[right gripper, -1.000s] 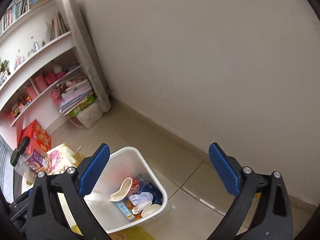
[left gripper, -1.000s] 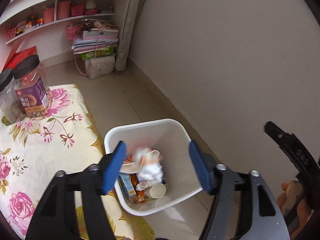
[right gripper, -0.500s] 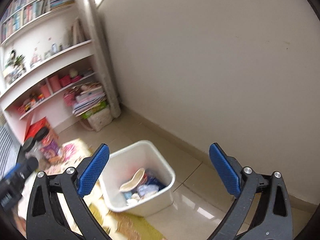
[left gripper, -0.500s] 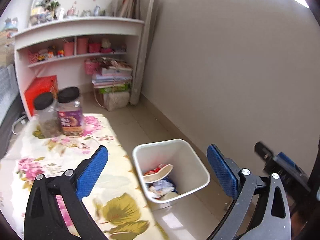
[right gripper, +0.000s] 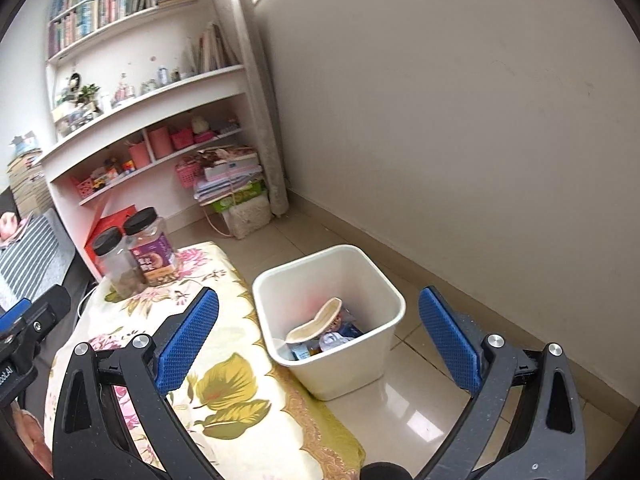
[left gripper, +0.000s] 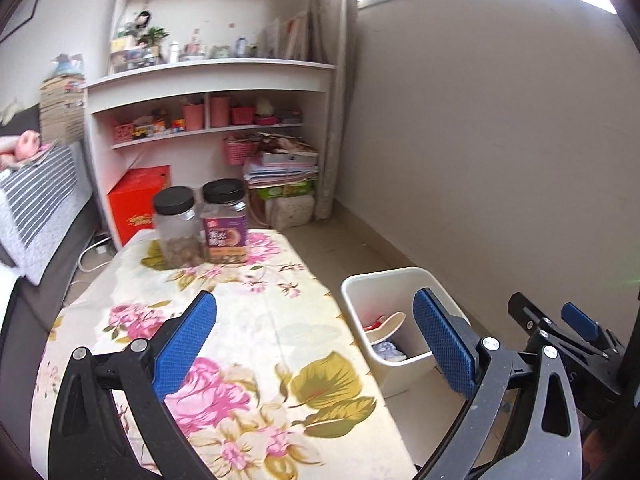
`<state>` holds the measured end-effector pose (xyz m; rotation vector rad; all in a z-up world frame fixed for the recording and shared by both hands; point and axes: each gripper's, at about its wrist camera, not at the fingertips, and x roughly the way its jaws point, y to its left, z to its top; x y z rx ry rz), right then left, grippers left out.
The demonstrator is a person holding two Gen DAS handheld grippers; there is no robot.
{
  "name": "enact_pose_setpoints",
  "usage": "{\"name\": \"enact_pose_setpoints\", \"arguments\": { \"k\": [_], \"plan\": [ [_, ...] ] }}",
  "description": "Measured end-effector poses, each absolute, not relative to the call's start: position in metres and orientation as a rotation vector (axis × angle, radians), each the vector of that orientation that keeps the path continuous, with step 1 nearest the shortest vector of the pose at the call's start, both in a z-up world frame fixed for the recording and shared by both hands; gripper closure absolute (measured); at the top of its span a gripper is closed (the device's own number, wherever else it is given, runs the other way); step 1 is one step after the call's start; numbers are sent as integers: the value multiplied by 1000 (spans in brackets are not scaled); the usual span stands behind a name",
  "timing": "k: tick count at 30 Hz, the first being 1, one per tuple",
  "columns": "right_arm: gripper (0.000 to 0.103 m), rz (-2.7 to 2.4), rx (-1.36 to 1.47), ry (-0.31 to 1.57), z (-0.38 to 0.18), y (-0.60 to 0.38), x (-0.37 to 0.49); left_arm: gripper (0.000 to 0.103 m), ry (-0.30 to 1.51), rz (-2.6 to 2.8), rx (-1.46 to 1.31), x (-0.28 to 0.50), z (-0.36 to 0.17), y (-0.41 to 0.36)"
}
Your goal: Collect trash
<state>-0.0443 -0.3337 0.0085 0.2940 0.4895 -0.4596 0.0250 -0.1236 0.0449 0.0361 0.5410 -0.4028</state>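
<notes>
A white trash bin (left gripper: 384, 284) stands on the floor beside the table; it also shows in the right wrist view (right gripper: 360, 268). It holds crumpled wrappers, a paper cup and other trash (right gripper: 320, 330). My left gripper (left gripper: 316, 344) is open and empty, raised over the table's right edge beside the bin. My right gripper (right gripper: 318, 340) is open and empty, raised above the bin. The right gripper also shows at the right edge of the left wrist view (left gripper: 560, 332).
The low table carries a floral cloth (left gripper: 240, 320) with two black-lidded jars (left gripper: 200, 224) at its far end. A white shelf unit (left gripper: 208, 92), a red box (left gripper: 140, 200) and stacked books (left gripper: 284, 168) stand behind. A bare wall (right gripper: 460, 140) runs along the right.
Both grippers have pulled up and back from the bin. The left one swung left over the table. A piece of trash seen falling earlier now lies in the bin.
</notes>
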Motion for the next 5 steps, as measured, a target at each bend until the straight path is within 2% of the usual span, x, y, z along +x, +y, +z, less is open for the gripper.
{"name": "enact_pose_setpoints", "arguments": {
  "k": [5],
  "plan": [
    [7,-459,235,430,7,-317,-48,7,555,-360,-4,22,35,-105]
  ]
}}
